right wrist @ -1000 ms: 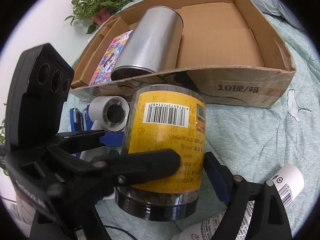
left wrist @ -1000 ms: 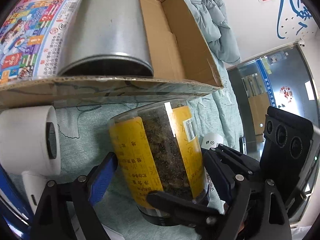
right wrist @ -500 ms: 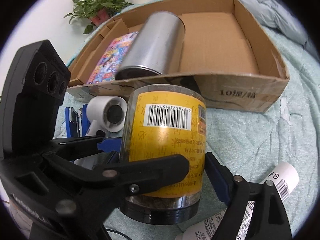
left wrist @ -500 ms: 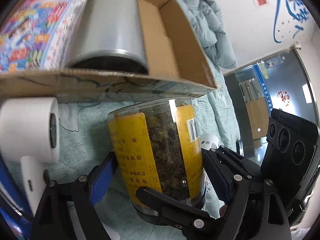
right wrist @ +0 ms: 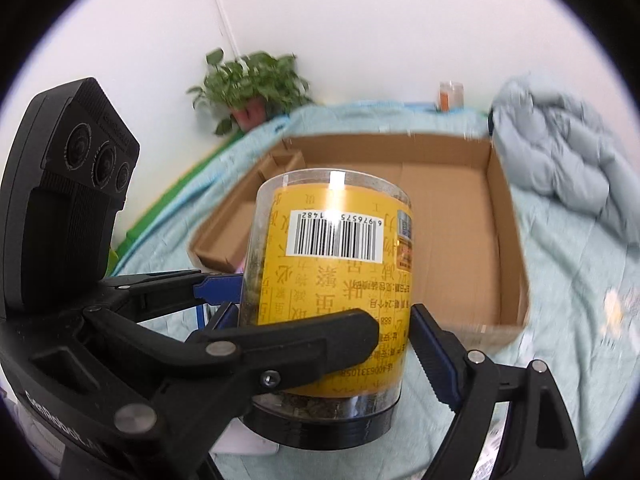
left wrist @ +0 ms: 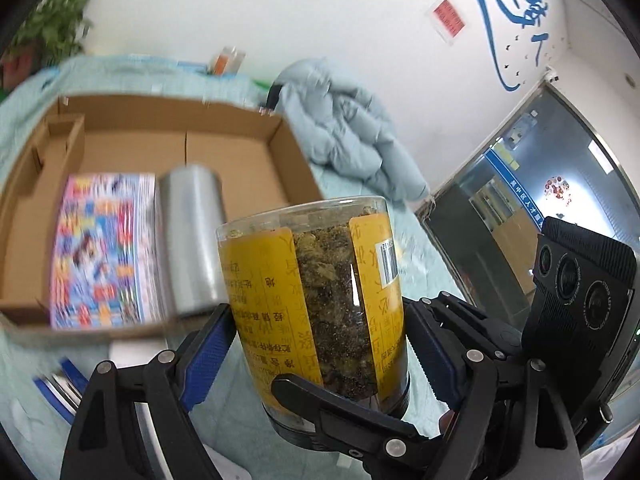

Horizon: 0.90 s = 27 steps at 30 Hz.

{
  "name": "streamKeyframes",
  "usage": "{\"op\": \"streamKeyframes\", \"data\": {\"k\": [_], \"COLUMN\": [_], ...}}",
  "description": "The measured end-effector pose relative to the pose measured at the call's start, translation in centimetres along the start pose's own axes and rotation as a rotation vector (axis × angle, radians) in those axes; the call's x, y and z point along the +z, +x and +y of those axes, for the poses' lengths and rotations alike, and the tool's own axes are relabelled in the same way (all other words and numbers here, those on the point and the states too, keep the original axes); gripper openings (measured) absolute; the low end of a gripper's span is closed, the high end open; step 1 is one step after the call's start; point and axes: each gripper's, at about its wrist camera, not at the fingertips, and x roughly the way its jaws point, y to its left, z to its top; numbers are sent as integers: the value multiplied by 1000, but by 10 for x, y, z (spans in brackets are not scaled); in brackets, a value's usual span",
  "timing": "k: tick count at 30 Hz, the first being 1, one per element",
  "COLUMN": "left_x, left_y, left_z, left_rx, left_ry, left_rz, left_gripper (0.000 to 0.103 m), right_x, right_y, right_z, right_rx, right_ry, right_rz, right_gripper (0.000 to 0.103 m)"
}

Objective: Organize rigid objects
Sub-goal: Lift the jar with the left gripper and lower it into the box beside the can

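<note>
A clear jar with a yellow label [left wrist: 316,304] and dark dried contents stands upside down, black lid at the bottom, held in the air by both grippers. My left gripper [left wrist: 316,344] is shut on its lower half. My right gripper [right wrist: 332,344] is shut on it too; the jar also shows in the right wrist view [right wrist: 332,280]. The cardboard box [left wrist: 240,152] lies beyond and below the jar. In the box lie a silver can [left wrist: 192,236] and a colourful booklet [left wrist: 100,252].
A grey quilt [left wrist: 352,140] is bunched right of the box on the light green bedcover [right wrist: 568,300]. A potted plant [right wrist: 252,84] stands at the far wall. Blue clips [left wrist: 60,384] lie at the lower left.
Both grippers have lifted the jar well up from the bedcover. The box now shows from above, with its floor visible, and the white roll has dropped out of view.
</note>
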Motion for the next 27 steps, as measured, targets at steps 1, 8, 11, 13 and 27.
{"op": "streamKeyframes", "data": {"k": [1, 8, 11, 13, 27], "left_x": [5, 46, 59, 68, 92], "left_y": [-3, -4, -1, 4, 99], "left_z": [-1, -17, -16, -19, 23], "left_rx": [4, 39, 22, 23, 25], "left_ry": [6, 74, 71, 81, 11], "left_rz": [-7, -49, -49, -51, 147], "left_gripper": [84, 83, 83, 83, 83], "right_x": [4, 32, 40, 45, 48], "right_y": [0, -4, -5, -4, 59], "right_z": [-3, -7, -9, -12, -62], "right_rx": [1, -37, -50, -57, -43], "right_ry": [-5, -31, -32, -37, 65], "right_rz": [-9, -63, -72, -76, 119], "right_gripper": [85, 85, 85, 85, 85]}}
